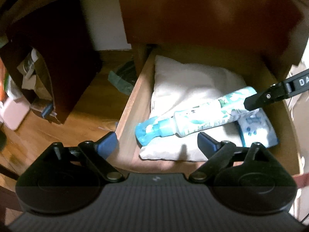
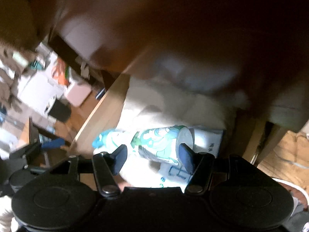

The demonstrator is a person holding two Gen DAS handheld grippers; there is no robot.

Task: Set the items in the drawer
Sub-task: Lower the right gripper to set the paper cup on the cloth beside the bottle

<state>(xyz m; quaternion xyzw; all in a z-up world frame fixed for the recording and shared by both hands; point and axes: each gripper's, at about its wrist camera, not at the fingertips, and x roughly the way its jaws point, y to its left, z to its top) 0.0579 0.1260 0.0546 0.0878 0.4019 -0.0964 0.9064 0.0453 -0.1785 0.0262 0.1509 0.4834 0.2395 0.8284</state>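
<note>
An open wooden drawer (image 1: 129,104) holds a folded white cloth (image 1: 189,81). A teal and white spray bottle (image 1: 197,116) lies on its side on the cloth, nozzle toward the left. A blue and white packet (image 1: 258,129) lies under its base end. My left gripper (image 1: 157,143) is open and empty above the drawer's front left corner. My right gripper (image 2: 152,154) is open, its fingers either side of the bottle's base (image 2: 164,145) with gaps; its fingers (image 1: 255,101) show in the left wrist view at the bottle's base.
A dark wooden tabletop (image 1: 193,13) overhangs the drawer's back. A dark cabinet (image 1: 58,58) with clutter stands left on the wooden floor (image 1: 87,106). A green bag (image 1: 121,77) lies by the drawer's left wall. The right wrist view is blurred.
</note>
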